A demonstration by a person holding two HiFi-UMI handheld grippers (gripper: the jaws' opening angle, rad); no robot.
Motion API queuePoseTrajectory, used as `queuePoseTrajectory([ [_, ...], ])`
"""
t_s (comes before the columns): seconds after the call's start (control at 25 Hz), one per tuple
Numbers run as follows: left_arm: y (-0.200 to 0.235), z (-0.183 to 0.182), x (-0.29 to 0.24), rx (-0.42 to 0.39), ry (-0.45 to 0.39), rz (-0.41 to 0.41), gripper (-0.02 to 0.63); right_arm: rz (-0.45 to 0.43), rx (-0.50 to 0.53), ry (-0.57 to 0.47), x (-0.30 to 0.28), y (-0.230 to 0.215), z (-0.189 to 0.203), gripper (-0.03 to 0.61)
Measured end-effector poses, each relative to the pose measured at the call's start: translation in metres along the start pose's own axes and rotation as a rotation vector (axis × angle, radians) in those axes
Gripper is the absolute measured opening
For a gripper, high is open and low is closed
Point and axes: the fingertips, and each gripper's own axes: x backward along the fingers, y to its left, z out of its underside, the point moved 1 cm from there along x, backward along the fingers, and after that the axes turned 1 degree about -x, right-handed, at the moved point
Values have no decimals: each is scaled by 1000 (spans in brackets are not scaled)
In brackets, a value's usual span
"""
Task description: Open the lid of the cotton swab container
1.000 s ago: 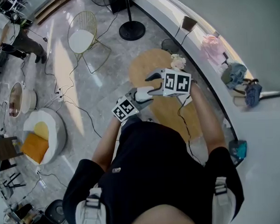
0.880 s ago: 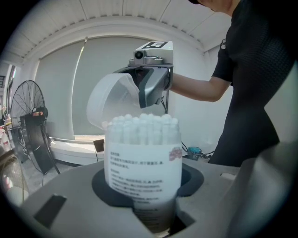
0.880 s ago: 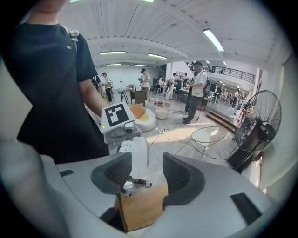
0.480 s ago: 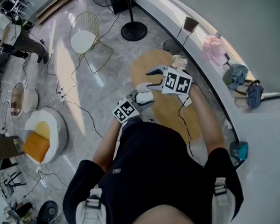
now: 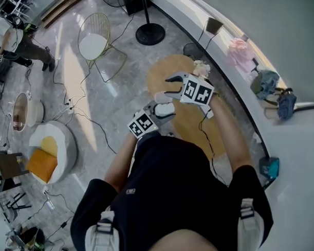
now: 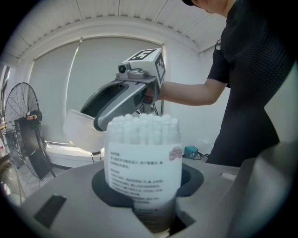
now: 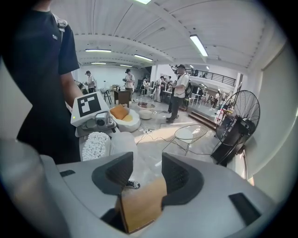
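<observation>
Left gripper [image 6: 146,183] pinches the cotton swab container [image 6: 142,158] low on its body, held upright between the pads, printed label facing the left gripper view. The container's top is uncovered, with the white swab tips [image 6: 142,123] packed tight and standing above the rim. The translucent lid [image 6: 77,130] sits off to one side of the container, against the tip of one jaw of the right gripper [image 7: 146,162]; whether it is still joined to the container cannot be told. The right gripper's jaws stand apart and have just been closing; nothing is between the pads, and the lid lies just past one jaw tip. In the head view both grippers meet in front of the person's chest, over a round tan surface [image 5: 163,73].
</observation>
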Motion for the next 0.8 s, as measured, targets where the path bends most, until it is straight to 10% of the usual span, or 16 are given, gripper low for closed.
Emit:
queuePoseTrajectory([
  [0.8,16,-20,26,63,-104,-46,187,-12,-190,-397,29,10,-30,146],
])
